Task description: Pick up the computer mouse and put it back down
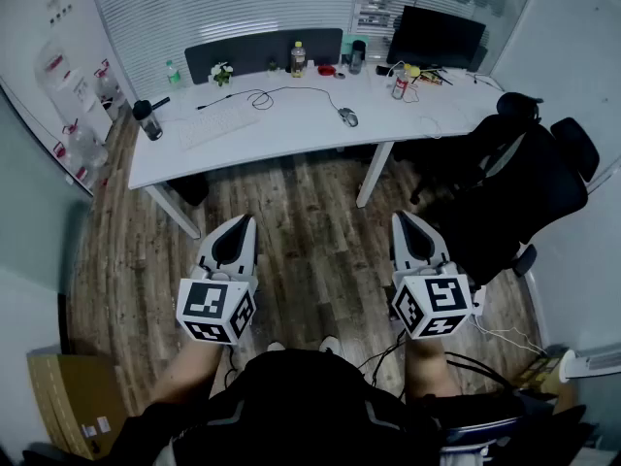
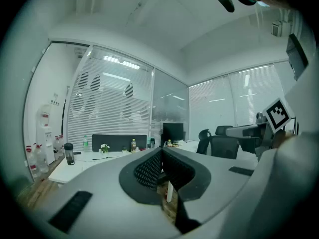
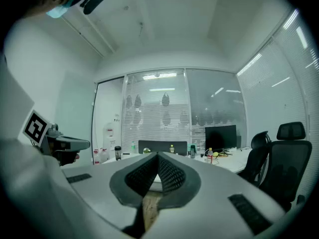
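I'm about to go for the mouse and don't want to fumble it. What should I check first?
1. Mouse in plain sight on the desk: ok.
2. Room around the mouse: ok, keyboard and bottle lie apart from it.
3. Right tool open for a grasp: not ok, jaws shut.
4. Left tool empty: ok, jaws shut on nothing.
5. Tools near the mouse: not ok, both over the floor, short of the desk.
6. Cable slack: cannot tell.

Office. Long white desk (image 1: pixel 291 132) with black monitor (image 1: pixel 437 37), keyboard (image 1: pixel 218 124), wired computer mouse (image 1: pixel 347 116), drink bottles (image 1: pixel 298 58) along far edge. Black office chairs (image 1: pixel 529 187) beside desk. Glass partition walls with slatted blinds (image 1: pixel 223 8); wood-pattern floor (image 1: pixel 301 221).
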`<state>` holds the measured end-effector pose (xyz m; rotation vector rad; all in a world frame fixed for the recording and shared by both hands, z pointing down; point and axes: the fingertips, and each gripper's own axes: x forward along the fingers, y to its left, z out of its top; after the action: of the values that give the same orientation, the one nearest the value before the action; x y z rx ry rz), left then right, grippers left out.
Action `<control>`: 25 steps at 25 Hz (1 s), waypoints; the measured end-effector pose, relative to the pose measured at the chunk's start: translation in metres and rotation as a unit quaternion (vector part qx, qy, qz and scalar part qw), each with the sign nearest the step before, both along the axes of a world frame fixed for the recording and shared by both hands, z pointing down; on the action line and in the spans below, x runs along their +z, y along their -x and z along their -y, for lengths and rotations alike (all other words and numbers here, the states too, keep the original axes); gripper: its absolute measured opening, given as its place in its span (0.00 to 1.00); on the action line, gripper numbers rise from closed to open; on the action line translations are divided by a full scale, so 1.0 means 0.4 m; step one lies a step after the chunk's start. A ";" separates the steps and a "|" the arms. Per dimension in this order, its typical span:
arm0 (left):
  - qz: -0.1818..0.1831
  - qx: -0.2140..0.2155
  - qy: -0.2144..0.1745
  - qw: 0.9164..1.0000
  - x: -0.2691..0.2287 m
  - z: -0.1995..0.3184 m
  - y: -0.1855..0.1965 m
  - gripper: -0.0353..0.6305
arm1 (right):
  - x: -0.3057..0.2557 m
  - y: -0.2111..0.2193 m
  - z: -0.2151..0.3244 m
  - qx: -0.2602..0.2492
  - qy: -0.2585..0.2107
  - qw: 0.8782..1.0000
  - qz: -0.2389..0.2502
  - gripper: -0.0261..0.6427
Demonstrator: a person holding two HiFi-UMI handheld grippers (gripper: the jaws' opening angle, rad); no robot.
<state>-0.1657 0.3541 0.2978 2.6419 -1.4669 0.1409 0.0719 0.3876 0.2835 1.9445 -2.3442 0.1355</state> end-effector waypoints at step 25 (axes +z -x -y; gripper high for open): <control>0.029 0.004 -0.005 1.000 0.007 -0.019 -0.042 0.10 | -0.005 -0.042 -0.013 0.007 -0.007 1.000 0.009 0.04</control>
<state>-0.1489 0.3616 0.3006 2.6738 -1.4772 0.2144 0.0888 0.3927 0.2817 1.9739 -2.3500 0.1398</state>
